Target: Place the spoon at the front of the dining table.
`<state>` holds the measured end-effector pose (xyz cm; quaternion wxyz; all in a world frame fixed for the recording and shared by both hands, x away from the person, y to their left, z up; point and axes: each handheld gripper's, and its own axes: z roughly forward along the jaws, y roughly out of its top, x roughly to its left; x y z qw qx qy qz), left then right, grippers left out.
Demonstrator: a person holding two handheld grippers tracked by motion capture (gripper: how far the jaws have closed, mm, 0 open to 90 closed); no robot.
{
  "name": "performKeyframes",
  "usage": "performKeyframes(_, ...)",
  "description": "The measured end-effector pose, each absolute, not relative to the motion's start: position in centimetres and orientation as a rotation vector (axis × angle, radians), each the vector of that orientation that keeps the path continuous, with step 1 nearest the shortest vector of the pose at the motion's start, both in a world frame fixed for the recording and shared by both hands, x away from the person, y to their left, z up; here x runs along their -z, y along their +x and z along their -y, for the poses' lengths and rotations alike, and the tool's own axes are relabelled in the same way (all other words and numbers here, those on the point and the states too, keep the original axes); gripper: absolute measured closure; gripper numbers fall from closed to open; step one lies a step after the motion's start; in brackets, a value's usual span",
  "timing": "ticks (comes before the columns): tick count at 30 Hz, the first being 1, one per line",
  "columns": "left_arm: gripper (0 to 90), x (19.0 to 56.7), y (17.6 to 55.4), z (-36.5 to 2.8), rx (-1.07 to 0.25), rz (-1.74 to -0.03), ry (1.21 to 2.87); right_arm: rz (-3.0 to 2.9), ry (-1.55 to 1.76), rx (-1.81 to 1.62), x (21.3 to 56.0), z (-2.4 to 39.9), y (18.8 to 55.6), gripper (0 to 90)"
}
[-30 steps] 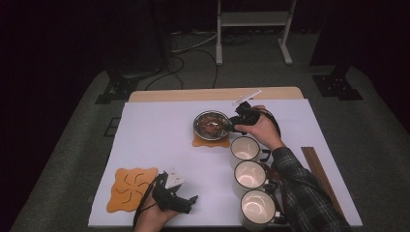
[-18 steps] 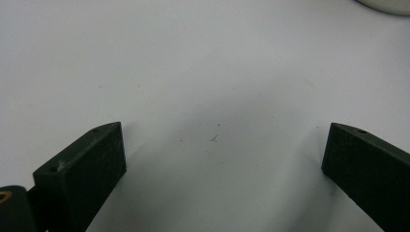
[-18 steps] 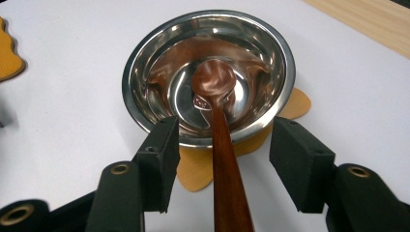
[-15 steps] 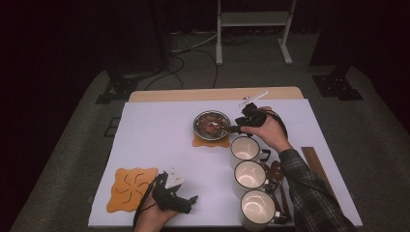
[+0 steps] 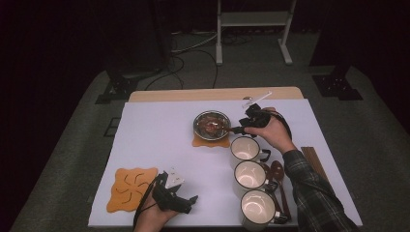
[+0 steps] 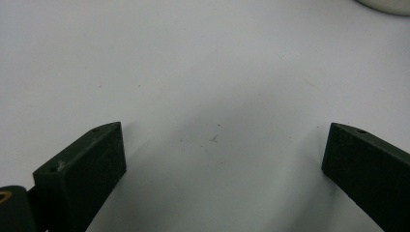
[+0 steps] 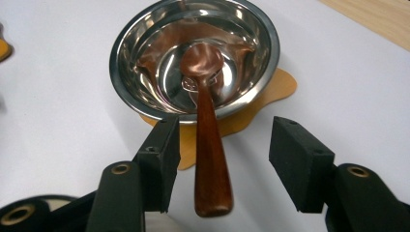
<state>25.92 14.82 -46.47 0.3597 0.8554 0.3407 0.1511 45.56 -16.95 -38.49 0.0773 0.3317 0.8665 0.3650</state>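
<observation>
The right gripper (image 7: 222,162) stands spread, pads clear of the wooden spoon (image 7: 205,121) resting in the steel bowl (image 7: 140,58).

From above I cannot tell whether my right gripper (image 5: 238,129) touches the spoon (image 7: 207,140); the bowl's (image 5: 211,125) contents are a reddish blur there. In my left gripper view a pale rim (image 6: 387,5) is cut off by the top edge, too little to say which mug it is. The nearest mug (image 5: 257,210) is clipped by the bottom edge, and the brown spoons (image 5: 278,180) beside the mugs blur together.
</observation>
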Motion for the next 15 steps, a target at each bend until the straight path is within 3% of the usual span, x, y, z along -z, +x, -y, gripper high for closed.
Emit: performKeyframes(15, 0.7, 46.5, 25.9, -14.8, -0.39, -0.879, 2.205, -2.548, 1.058, -1.084, 38.8, 18.5, 46.0, 44.0)
